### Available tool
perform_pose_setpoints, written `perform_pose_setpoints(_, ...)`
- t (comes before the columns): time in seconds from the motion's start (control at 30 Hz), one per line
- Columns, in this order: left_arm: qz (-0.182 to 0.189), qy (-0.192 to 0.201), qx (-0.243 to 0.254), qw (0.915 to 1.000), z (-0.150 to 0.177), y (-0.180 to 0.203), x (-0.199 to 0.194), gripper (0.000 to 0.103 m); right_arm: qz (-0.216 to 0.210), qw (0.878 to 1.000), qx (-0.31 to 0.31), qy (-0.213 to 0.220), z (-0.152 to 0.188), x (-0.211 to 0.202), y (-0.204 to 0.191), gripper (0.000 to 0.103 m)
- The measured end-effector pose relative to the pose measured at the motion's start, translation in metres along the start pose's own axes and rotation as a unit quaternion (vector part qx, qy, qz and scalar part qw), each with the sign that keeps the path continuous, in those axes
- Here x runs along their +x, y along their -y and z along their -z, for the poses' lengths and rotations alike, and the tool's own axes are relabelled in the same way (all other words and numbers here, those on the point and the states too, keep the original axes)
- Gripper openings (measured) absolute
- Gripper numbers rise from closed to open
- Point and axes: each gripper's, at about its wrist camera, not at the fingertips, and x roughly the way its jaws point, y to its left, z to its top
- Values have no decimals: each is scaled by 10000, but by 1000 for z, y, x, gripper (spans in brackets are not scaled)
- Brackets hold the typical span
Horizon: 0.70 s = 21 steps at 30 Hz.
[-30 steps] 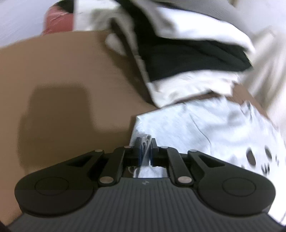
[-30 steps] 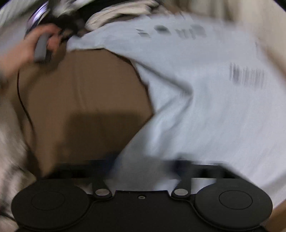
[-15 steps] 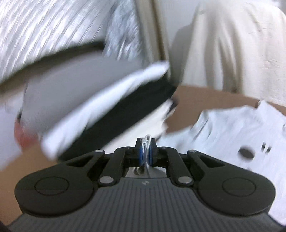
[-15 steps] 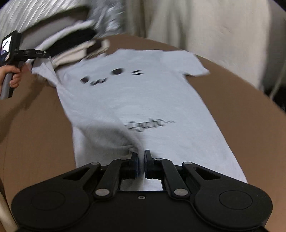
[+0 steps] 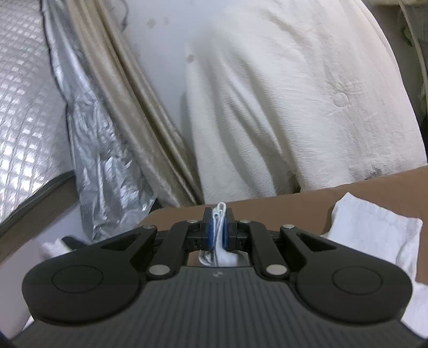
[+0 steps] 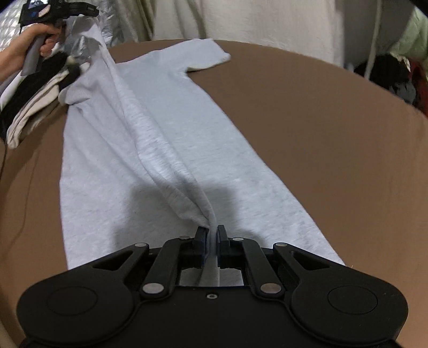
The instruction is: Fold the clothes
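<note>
A light grey T-shirt (image 6: 171, 150) lies lengthwise on the brown table (image 6: 307, 139). My right gripper (image 6: 211, 238) is shut on its near hem edge and lifts a ridge of cloth. My left gripper (image 5: 218, 224) is shut on a bunched edge of the same shirt; in the right wrist view it (image 6: 62, 10) holds the far shoulder raised at the top left. A sleeve (image 6: 208, 57) lies flat at the far end, and part of the shirt (image 5: 374, 235) shows at the right in the left wrist view.
A stack of folded black and white clothes (image 6: 32, 99) sits at the table's left edge. A cream curtain (image 5: 294, 93) and silver quilted foil (image 5: 24, 112) hang behind the table. Dark and red clothes (image 6: 396, 77) lie at the far right.
Both grippers have lifted the shirt's left side and carried it over the middle, hiding the printed front. The left gripper rose and tilted up, now facing the curtain.
</note>
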Motion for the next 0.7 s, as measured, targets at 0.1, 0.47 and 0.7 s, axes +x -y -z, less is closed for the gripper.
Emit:
perform_pose_setpoints(0.1,-57,123,51,9999,-4,24,17,7,-17,9999,118,-38,0,10,5,7)
perform_pose_setpoints(0.47,-320,243,184,9990,-6,98,66,7,593,9965,590,-7,-21,17,26,16)
perform_pose_setpoints(0.7,-136,-469,157,9987,10,111,90,37,-78,9874,1575,111,-18,26,60,19)
